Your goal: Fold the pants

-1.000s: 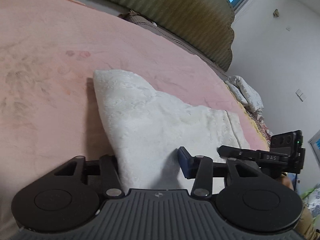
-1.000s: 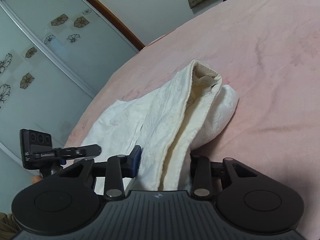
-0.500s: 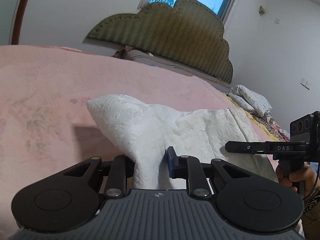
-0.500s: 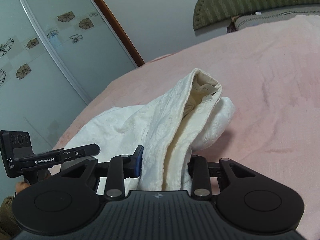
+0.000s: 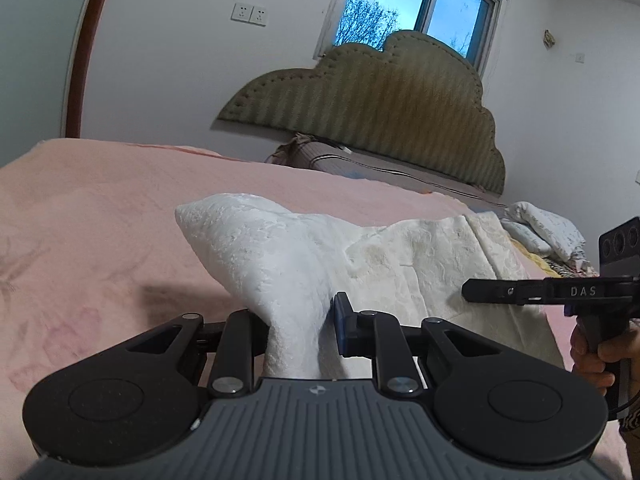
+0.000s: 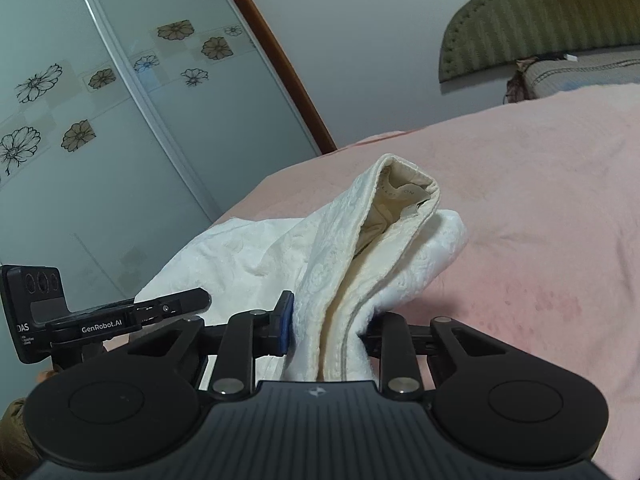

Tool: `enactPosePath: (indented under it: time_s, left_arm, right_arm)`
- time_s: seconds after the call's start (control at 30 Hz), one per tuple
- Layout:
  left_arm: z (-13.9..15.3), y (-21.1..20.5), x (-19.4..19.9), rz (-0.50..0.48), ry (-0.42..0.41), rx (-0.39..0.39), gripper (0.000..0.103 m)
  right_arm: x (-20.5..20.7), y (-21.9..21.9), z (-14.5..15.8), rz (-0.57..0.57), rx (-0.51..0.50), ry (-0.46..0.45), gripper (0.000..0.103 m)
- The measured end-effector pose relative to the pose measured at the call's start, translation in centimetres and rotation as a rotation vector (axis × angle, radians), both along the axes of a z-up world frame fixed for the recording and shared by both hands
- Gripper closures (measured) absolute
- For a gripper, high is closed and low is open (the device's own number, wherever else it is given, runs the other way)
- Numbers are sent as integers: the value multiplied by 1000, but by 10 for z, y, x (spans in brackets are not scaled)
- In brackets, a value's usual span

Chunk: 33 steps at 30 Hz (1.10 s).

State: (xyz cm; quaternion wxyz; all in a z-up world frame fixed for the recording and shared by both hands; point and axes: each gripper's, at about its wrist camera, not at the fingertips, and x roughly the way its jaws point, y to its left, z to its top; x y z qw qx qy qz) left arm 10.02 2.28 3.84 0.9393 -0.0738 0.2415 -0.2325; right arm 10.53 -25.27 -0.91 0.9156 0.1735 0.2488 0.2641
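White textured pants (image 5: 280,248) lie partly lifted on a pink blanket (image 5: 100,220). My left gripper (image 5: 298,332) is shut on a bunched corner of the cloth, which rises in a peak ahead of it. In the right wrist view the pants (image 6: 400,240) show a cream waistband fold with a label. My right gripper (image 6: 328,324) has its jaws closing on that thick folded edge, and the pads press the cloth. Each gripper shows in the other's view: the right one (image 5: 468,292) at the right side, the left one (image 6: 204,300) at the left.
The pink blanket (image 6: 540,200) covers a wide bed. An olive padded headboard (image 5: 380,112) stands at the far end under a window. Rumpled bedding (image 5: 548,232) lies at the right. A sliding door with flower prints (image 6: 100,120) is on the left. A hand (image 5: 592,356) grips the right handle.
Both grippers have risen and tipped up, lifting their ends of the pants off the blanket. Both pairs of jaws have narrowed on the cloth. Headboard and window have come into view.
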Motion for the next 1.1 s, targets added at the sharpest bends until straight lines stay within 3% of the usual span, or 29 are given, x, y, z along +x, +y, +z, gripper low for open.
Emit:
enactPosePath:
  time_s: [0.43,0.6,0.67,0.77,0.83,0.93,1.0,1.1]
  left_arm:
    - [3,10,67,76,12,87,82]
    - [-14,15,93,98,84,108,80]
    - [-23,19,98,121,109,118,73]
    - [-30,28,101,143,135,119,48]
    - [-31,33,98,207,128,170,29]
    - [-28,47,91,340,106,260,18]
    - [-24,59,82,407,95,250,17]
    - [-26,63,76,420,124,286,12]
  right_arm:
    - [80,26,-10,1,-21,36,78]
    - [100,33,-27,-38,-37,91,78]
    - [105,32,-37,-83,-55,141,74]
    - [101,24,-48,-111,-35,189,65]
    - [90,23,-45,-153,-45,180,63]
    - [65,42,-29,-268,-231,78,57]
    - [50,59,-20,-337,-369,-15,53]
    - [30,73,-11,-452,-474,-124,50]
